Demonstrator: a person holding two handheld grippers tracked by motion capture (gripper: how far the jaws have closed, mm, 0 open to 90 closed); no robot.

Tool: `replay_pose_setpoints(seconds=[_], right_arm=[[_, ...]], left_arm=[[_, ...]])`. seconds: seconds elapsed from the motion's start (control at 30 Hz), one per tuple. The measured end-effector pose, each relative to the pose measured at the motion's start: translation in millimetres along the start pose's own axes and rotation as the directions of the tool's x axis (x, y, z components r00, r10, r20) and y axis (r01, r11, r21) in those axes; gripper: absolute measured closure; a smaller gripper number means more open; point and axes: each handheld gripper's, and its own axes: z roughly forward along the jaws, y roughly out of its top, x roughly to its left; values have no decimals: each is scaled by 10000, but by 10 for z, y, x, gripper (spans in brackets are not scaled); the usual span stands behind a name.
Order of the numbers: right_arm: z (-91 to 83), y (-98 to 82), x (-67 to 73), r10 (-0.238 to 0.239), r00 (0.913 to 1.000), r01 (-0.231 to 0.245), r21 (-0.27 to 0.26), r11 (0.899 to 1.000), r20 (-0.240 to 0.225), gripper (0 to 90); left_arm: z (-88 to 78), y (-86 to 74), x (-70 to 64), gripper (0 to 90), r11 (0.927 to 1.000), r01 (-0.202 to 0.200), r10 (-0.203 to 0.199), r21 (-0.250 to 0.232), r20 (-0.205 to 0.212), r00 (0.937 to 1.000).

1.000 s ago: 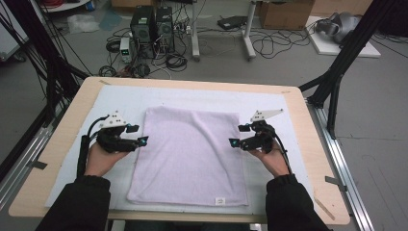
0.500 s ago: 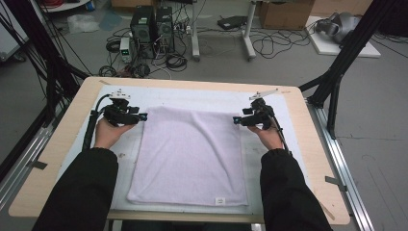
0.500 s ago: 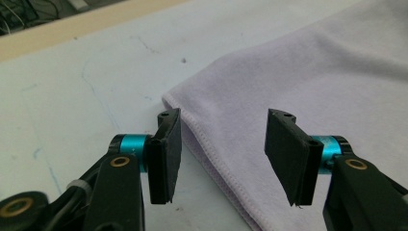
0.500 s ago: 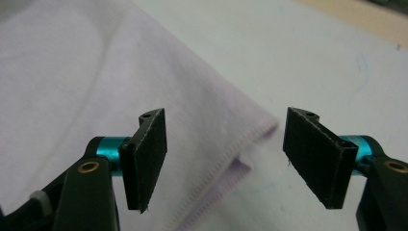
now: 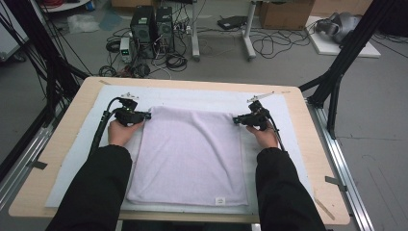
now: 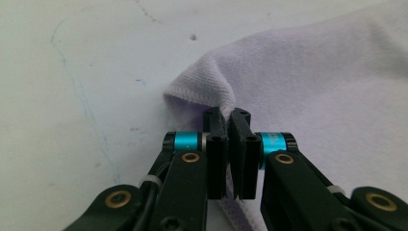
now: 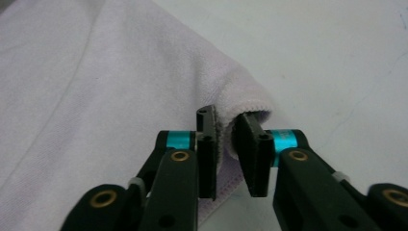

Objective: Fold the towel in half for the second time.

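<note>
A lilac towel [image 5: 192, 154] lies flat on the white mat [image 5: 86, 144], its small label at the near edge. My left gripper [image 5: 146, 115] sits at the towel's far left corner. In the left gripper view its jaws [image 6: 227, 115] have just been closing and now pinch the lifted corner of the towel [image 6: 312, 72]. My right gripper [image 5: 235, 120] sits at the far right corner. In the right gripper view its jaws [image 7: 226, 120] have just been closing too, with a fold of the towel [image 7: 96, 86] bunched between the pads.
The mat covers a wooden table [image 5: 312, 159]. Black frame posts [image 5: 346, 53] stand at both far corners. Computers [image 5: 151, 24] and cables lie on the floor beyond the far edge. Bare mat lies on either side of the towel.
Both hands have moved away from me along the towel's side edges to its far corners. Both pairs of jaws, open before, are now closed on those corners.
</note>
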Motion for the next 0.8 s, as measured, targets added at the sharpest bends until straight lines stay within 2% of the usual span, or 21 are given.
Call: replay_pose_setpoints(seconds=[0.1,0.17,0.23,0.27,0.3,0.37,0.43,0.53,0.6,0.63,0.67,0.73,0.8], right_arm=[[-105,45,60,-378,9993,378,-239,9990,-1,829],[-212,71,124,-513,9986,504,-573,9971,-156,828],[-315,68,218,-842,9956,804,-842,9932,-422,822],[-361,51,276,-948,9943,904,-876,9920,-479,818],[-402,18,326,-1127,9918,1066,-964,9896,-603,817],[-476,-85,442,-1340,9887,1282,-854,9881,-672,817],[-533,-229,536,-1537,9845,1474,-768,9861,-848,814],[-581,-462,620,-1627,9830,1605,-320,9865,-852,792],[-608,-595,649,-1605,9837,1621,137,9867,-811,716],[-624,-625,635,-1420,9842,1462,328,9887,-1061,662],[-654,-635,631,-1250,9857,1296,343,9910,-1129,641],[-742,-602,659,-1421,9863,1416,-108,9899,-842,604],[-804,-541,711,-1618,9848,1567,-791,9845,-633,578]], left_arm=[[-135,34,-46,866,9988,-241,245,-420,82,9997],[-257,54,-101,866,9970,-538,552,-561,230,9982],[-381,6,-169,865,9935,-662,695,-921,339,9970],[-434,-38,-209,865,9933,-696,737,-920,415,9964],[-491,-94,-249,864,9918,-901,943,-901,435,9946],[-603,-268,-348,864,9886,-1036,1106,-1093,600,9921],[-673,-413,-414,860,9877,-1241,1315,-952,764,9884],[-761,-640,-493,836,9868,-1503,1558,-607,987,9828],[-806,-747,-502,740,9863,-1648,1649,-105,1139,9797],[-829,-771,-497,670,9854,-1695,1662,158,1259,9780],[-863,-784,-499,599,9856,-1684,1648,147,1362,9769],[-939,-759,-494,536,9860,-1657,1665,-166,1326,9771],[-1005,-701,-484,466,9867,-1581,1615,-370,1248,9789]])
